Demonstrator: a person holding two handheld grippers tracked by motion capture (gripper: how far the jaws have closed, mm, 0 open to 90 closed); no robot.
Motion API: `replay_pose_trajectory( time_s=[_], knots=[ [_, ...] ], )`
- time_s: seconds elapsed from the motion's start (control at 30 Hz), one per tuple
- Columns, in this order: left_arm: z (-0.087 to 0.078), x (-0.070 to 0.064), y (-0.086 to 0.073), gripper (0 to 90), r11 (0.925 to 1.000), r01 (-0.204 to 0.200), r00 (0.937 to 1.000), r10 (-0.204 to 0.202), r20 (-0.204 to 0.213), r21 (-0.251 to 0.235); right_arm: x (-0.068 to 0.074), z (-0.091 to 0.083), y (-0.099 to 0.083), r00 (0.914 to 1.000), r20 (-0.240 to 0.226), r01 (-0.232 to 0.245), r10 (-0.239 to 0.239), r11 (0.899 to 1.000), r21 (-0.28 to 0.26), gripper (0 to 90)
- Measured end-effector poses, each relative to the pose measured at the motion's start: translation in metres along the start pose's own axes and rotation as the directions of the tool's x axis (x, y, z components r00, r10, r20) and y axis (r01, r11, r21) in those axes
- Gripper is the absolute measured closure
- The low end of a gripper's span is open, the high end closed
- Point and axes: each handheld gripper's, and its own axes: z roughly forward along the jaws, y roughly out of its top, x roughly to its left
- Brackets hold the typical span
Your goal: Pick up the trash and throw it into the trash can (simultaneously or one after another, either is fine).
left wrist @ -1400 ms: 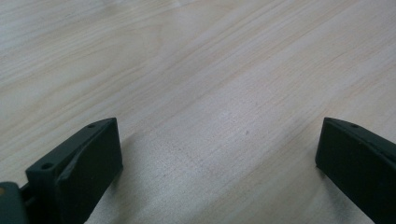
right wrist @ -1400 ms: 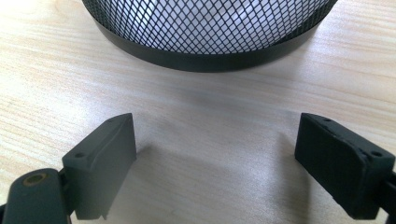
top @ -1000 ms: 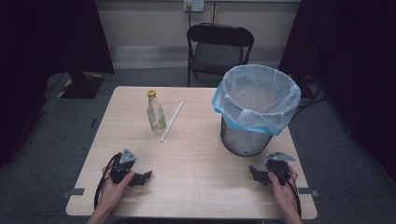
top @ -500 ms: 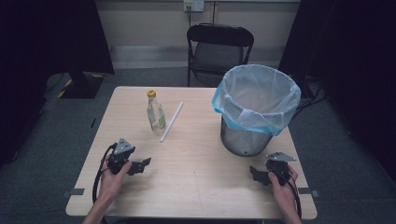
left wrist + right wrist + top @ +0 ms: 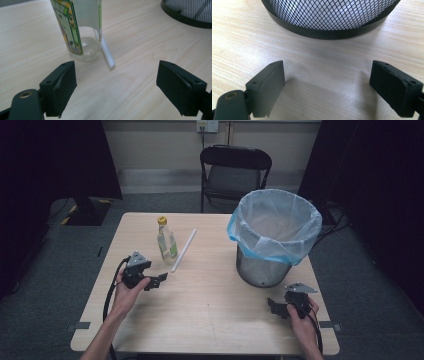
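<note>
A clear bottle [image 5: 166, 241] with a yellow cap and a green label stands upright on the left half of the wooden table [image 5: 210, 320]. A white straw [image 5: 183, 250] lies just to its right. My left gripper [image 5: 157, 281] is open, just short of the straw's near end. In the left gripper view the bottle's base [image 5: 77, 37] and the straw's end [image 5: 108, 55] lie beyond the left gripper [image 5: 125, 90], with nothing between the jaws. My right gripper [image 5: 274, 307] is open near the front right edge, facing the mesh bin [image 5: 329, 17].
The metal mesh bin [image 5: 274, 235], lined with a blue-white bag, stands at the table's right. A black folding chair [image 5: 235, 170] is behind the far edge. Bare wood lies between the two grippers.
My left gripper has moved away from the person and slightly right, closing on the bottle and the straw's near end. The right gripper has stayed where it was.
</note>
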Motion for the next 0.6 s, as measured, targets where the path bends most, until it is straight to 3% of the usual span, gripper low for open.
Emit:
replay_pose_trajectory(
  time_s=[0.03,0.07,0.23,0.33,0.4,0.57,0.6],
  knots=[
    [0.000,0.001,0.003,16.3,0.9998,-0.006,1.0000,0.006,-0.005,-0.017,0.000,0.000,0.000,1.0000,0.001,0.000,0.000,1.000,0.000,11.9],
    [0.003,0.007,0.009,16.2,0.9999,-0.013,0.9999,0.013,0.007,0.003,0.000,0.000,0.000,1.0000,0.001,0.001,-0.001,1.000,-0.001,11.9],
    [0.011,0.017,0.021,16.1,0.9997,0.006,0.9998,-0.006,0.022,-0.022,0.000,0.000,0.000,1.0000,0.001,0.001,-0.001,1.000,-0.001,11.8],
    [0.013,0.020,0.025,16.0,0.9988,-0.006,1.0000,0.006,0.000,-0.048,-0.001,0.000,0.000,0.9999,-0.007,0.009,-0.009,1.000,0.000,11.7],
    [0.016,0.024,0.026,15.9,0.9998,0.010,0.9996,-0.009,0.028,-0.020,-0.001,0.000,0.000,0.9999,-0.008,0.008,-0.008,1.000,0.000,11.7],
    [0.023,0.031,0.032,15.8,0.9995,-0.017,0.9997,0.016,-0.021,-0.027,-0.001,0.000,0.000,0.9999,-0.007,0.010,-0.010,1.000,0.000,11.7],
    [0.026,0.034,0.034,15.9,0.9999,-0.014,0.9999,0.014,0.002,-0.009,-0.001,0.000,0.000,0.9999,-0.007,0.009,-0.009,1.000,0.000,11.7]
  ],
)
